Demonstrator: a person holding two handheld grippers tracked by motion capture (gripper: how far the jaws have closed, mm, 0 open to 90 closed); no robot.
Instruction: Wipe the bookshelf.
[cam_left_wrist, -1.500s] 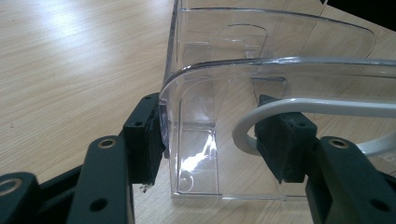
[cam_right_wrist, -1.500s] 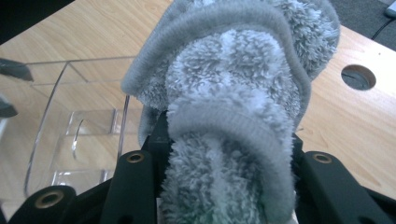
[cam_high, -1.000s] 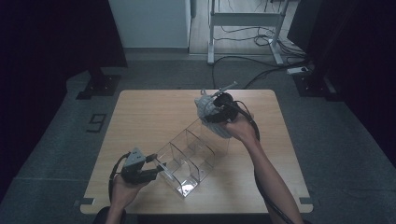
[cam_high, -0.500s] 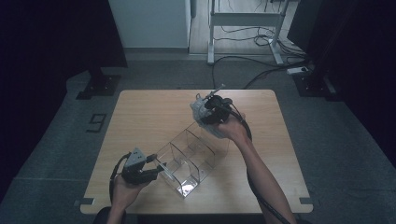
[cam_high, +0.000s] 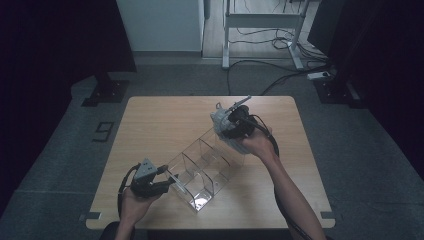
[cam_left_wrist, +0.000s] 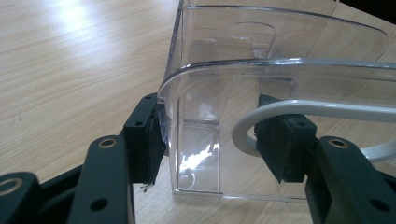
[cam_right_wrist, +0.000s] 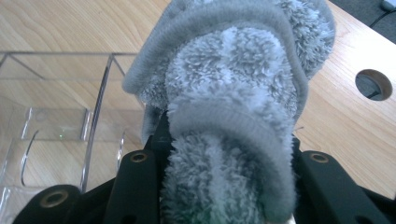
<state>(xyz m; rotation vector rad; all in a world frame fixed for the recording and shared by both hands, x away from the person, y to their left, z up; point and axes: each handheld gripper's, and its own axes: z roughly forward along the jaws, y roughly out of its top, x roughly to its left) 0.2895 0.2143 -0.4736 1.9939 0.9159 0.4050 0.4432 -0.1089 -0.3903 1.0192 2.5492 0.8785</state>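
A clear plastic organizer (cam_high: 200, 170) with several compartments lies slantwise on the wooden table (cam_high: 160, 120). My left gripper (cam_high: 172, 181) is at its near end. In the left gripper view the left gripper (cam_left_wrist: 215, 144) is shut across the organizer's end wall (cam_left_wrist: 280, 84), one pad outside the curved corner and the other seen through the plastic. My right gripper (cam_high: 224, 131) hovers over the organizer's far end, shut on a rolled grey fluffy cloth (cam_high: 219, 121). In the right gripper view the cloth (cam_right_wrist: 233, 70) bulges out between the jaws of the right gripper (cam_right_wrist: 224, 140) and hides the pads.
A round hole (cam_right_wrist: 372, 84) is cut in the tabletop near the right gripper. A white cable loop (cam_left_wrist: 261, 116) crosses in front of the left gripper's right jaw. Beyond the table's far edge are a metal desk frame (cam_high: 260, 35) and floor cables (cam_high: 280, 75).
The right gripper with the cloth shifted slightly left, then came back and sank a little toward the organizer's far end. The left gripper and organizer stayed put.
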